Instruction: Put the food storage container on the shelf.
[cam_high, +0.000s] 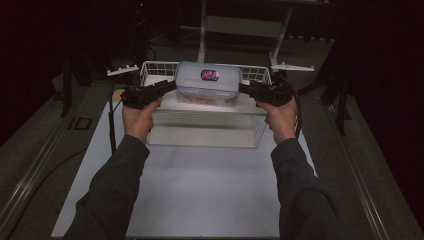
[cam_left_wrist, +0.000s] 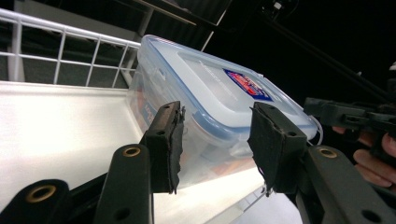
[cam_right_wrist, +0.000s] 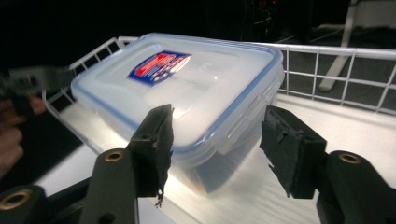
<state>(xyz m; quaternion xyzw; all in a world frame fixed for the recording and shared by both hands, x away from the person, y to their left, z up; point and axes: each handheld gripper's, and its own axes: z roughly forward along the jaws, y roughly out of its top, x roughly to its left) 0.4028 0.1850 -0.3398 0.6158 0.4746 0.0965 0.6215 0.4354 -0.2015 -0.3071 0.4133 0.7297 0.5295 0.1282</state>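
High view: lidded box (cam_high: 208, 82) with reddish contents sits above wire basket (cam_high: 150, 67), between left gripper (cam_high: 167, 86) and right gripper (cam_high: 247, 89). Left gripper view: jaws apart, straddling the box's end. Right gripper view: jaws apart, around box corner.

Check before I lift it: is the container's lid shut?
Shut: the lid sits flat on the container, rim seated all round.

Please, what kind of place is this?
Probably a dark recording studio or laboratory: a white table sheet, a white wire basket, and a clear plastic food box with a blue-edged lid.
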